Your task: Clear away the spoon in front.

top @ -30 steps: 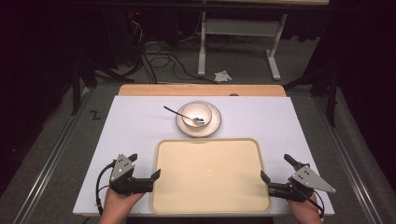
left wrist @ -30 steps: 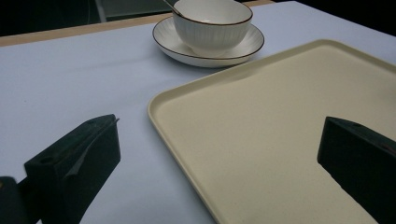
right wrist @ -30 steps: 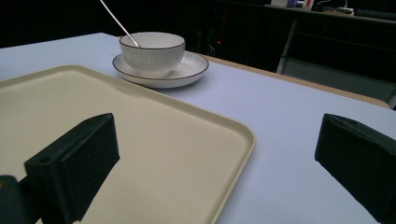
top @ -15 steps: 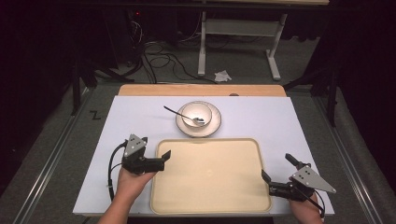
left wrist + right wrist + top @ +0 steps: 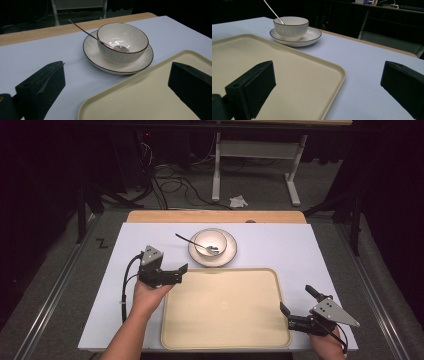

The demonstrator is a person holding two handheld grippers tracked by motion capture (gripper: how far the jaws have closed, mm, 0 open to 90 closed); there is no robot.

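With both tongs wide and empty, the left tongs [image 5: 181, 270] should approach the bowl [image 5: 210, 242] level, gripping the plate [image 5: 230, 251] rim near the desk's far edge without tipping the spoon [image 5: 192, 243].

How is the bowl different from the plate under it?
The bowl is deep with tall ribbed sides, while the plate is flat and shallow. The plate is wider, so its rim sticks out all around the bowl. The bowl sits on the plate, and the plate sits on the table. The bowl holds a spoon; the plate holds the bowl. Both are white with a thin dark rim.
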